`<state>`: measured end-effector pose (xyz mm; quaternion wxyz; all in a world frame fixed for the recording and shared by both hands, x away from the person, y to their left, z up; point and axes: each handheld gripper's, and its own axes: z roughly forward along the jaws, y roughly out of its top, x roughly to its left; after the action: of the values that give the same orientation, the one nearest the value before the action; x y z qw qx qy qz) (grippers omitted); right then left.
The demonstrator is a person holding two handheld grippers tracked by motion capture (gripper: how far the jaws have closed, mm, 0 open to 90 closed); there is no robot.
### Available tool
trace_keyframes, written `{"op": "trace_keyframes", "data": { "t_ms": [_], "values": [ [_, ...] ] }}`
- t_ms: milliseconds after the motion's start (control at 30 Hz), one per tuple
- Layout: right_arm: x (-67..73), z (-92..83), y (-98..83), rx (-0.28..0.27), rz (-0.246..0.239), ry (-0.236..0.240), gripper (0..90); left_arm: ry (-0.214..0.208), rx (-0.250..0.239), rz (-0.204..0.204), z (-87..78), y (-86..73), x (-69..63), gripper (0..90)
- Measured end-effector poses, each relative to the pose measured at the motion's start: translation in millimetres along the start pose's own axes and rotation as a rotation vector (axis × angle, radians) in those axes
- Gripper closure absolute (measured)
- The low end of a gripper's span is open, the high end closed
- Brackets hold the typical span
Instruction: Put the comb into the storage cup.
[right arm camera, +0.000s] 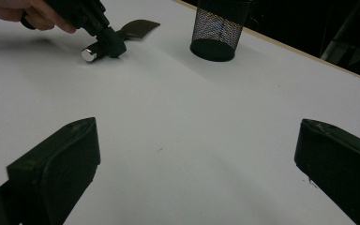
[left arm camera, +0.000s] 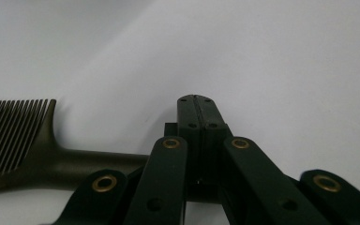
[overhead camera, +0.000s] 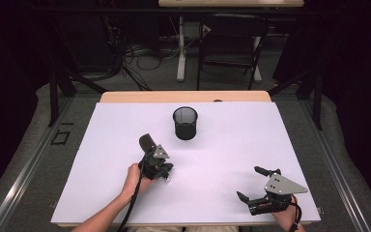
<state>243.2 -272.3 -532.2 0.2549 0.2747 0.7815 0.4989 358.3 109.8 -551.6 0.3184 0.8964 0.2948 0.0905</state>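
One dark comb [left arm camera: 23,145] w/ fine close-set teeth at one end and a thick smooth handle, dull olive-black; it lies on the white table [overhead camera: 232,145] left of centre, handle running in under the left gripper [left arm camera: 198,101]. Left gripper's jaws are pressed together, and in the high view the comb's head [overhead camera: 147,142] sticks out beyond them, so it looks pinched by the handle, tho the contact itself is hidden. A small shiny metal bit [right arm camera: 88,54] sits at the gripper's side. Black mesh cup [overhead camera: 185,123] stands upright near the table's far-centre, well apart from the comb; inside can't be made out. Right gripper [overhead camera: 251,182] rests near-right, jaws spread wide w/ nothing between them
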Motion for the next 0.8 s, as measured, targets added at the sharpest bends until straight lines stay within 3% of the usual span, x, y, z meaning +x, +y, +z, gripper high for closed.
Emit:
{"op": "trace_keyframes", "data": {
  "t_ms": [800],
  "values": [
    [0.3,-0.1,0.4,-0.001,-0.003,0.0,0.1,0.037,0.01,-0.004,-12.0,-13.7,6.0,90.0]
  ]
}}
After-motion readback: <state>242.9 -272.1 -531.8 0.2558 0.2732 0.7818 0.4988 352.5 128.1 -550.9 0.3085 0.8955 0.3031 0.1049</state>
